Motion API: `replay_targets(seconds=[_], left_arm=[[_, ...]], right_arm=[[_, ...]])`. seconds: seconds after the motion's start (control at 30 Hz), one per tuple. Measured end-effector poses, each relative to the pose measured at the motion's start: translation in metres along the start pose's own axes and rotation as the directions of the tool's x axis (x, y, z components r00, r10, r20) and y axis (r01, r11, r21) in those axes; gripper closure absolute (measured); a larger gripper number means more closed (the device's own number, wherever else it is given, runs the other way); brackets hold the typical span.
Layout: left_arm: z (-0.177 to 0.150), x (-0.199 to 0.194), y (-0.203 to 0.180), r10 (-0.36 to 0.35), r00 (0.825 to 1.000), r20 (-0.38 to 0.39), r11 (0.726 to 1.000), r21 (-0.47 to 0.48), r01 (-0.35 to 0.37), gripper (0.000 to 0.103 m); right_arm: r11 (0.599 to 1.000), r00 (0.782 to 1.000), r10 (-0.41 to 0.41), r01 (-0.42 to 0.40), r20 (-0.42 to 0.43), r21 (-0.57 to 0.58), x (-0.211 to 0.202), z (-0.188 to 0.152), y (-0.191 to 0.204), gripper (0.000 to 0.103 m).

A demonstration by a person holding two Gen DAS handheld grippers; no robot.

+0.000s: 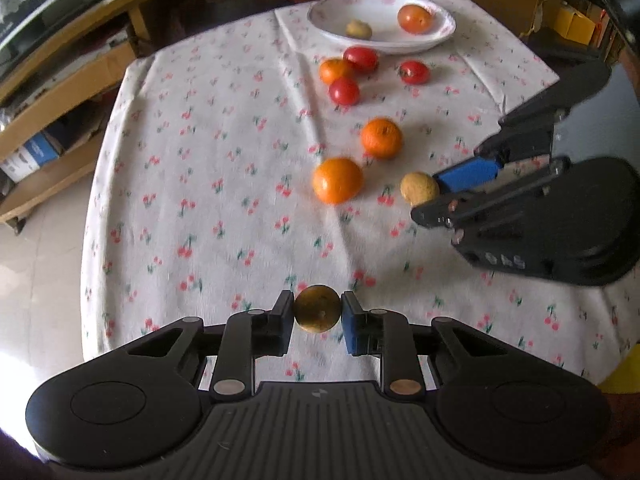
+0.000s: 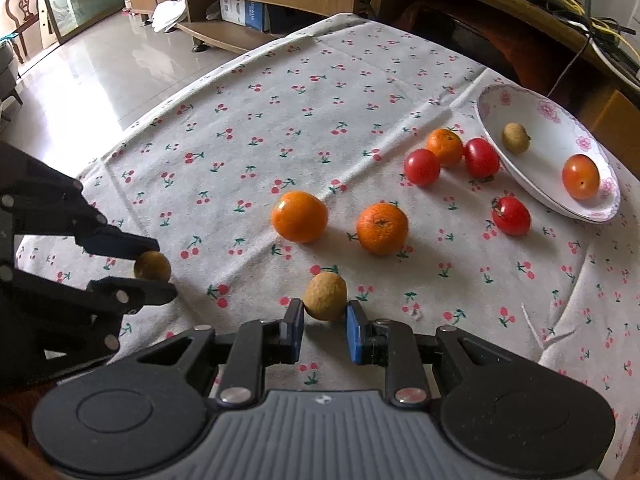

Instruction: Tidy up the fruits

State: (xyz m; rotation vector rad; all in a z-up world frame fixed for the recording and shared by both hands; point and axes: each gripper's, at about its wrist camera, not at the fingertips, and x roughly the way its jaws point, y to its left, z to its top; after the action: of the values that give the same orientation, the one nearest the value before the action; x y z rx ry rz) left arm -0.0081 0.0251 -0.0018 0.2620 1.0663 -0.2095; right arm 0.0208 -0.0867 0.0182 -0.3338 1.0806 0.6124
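Note:
My left gripper (image 1: 317, 312) is shut on a small brown longan (image 1: 317, 309) and holds it above the near side of the cloth; it also shows in the right wrist view (image 2: 152, 266). My right gripper (image 2: 325, 314) has its jaws around another brown longan (image 2: 325, 296) on the cloth, pads close on both sides; whether they press it I cannot tell. Two oranges (image 2: 299, 217) (image 2: 382, 229) lie in the middle. Red tomatoes (image 2: 422, 167) (image 2: 511, 216) and a third orange (image 2: 444, 147) lie by a white plate (image 2: 516, 100) holding a longan (image 2: 516, 138) and a tomato (image 2: 581, 176).
A white cherry-print tablecloth (image 1: 200, 184) covers the round table. Wooden shelves with boxes (image 1: 36, 136) stand to the left, a wooden desk with cables (image 2: 560, 12) behind the plate. Tiled floor (image 2: 80, 68) lies beyond the table edge.

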Motion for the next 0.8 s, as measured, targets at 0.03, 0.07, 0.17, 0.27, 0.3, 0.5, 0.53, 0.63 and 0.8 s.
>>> replay_targets(seconds=[0.03,0.07,0.17,0.27,0.3,0.5,0.53,0.63,0.8], left_arm=[[0.003,0.0,-0.002,0.002,1.0,0.006,1.0,0.003,-0.002,0.071],[0.006,-0.001,-0.004,0.004,1.0,0.011,1.0,0.006,-0.004,0.071],[0.017,0.0,-0.011,0.008,1.0,0.02,1.0,0.014,-0.008,0.071],[0.029,-0.003,-0.019,0.018,1.0,0.025,0.999,0.035,-0.019,0.071],[0.032,-0.006,-0.023,0.02,0.999,0.03,0.999,0.048,-0.022,0.071],[0.06,-0.001,-0.029,-0.022,0.997,0.073,0.997,0.073,0.017,0.071],[0.065,0.001,-0.03,-0.03,0.997,0.075,0.997,0.076,0.024,0.071],[0.078,0.004,-0.033,-0.036,0.995,0.09,0.995,0.091,0.028,0.071],[0.102,0.01,-0.031,-0.051,0.994,0.097,0.996,0.08,0.044,0.071]], right_arm=[[1.0,1.0,-0.004,0.004,0.004,0.003,-0.001,0.0,-0.002,0.084],[1.0,1.0,-0.008,0.008,0.008,0.009,-0.004,-0.001,-0.004,0.084],[0.999,1.0,-0.025,0.024,0.014,0.021,-0.011,-0.004,-0.011,0.084],[0.998,0.999,-0.05,0.05,0.019,0.034,-0.021,-0.006,-0.02,0.084],[0.998,0.998,-0.06,0.059,0.021,0.038,-0.024,-0.007,-0.023,0.084],[0.991,0.993,-0.11,0.107,0.032,0.082,-0.04,-0.006,-0.047,0.084],[0.99,0.993,-0.117,0.114,0.028,0.086,-0.04,-0.006,-0.051,0.084],[0.986,0.99,-0.138,0.136,0.017,0.092,-0.039,-0.002,-0.062,0.084],[0.982,0.989,-0.149,0.145,0.025,0.118,-0.038,0.011,-0.084,0.084]])
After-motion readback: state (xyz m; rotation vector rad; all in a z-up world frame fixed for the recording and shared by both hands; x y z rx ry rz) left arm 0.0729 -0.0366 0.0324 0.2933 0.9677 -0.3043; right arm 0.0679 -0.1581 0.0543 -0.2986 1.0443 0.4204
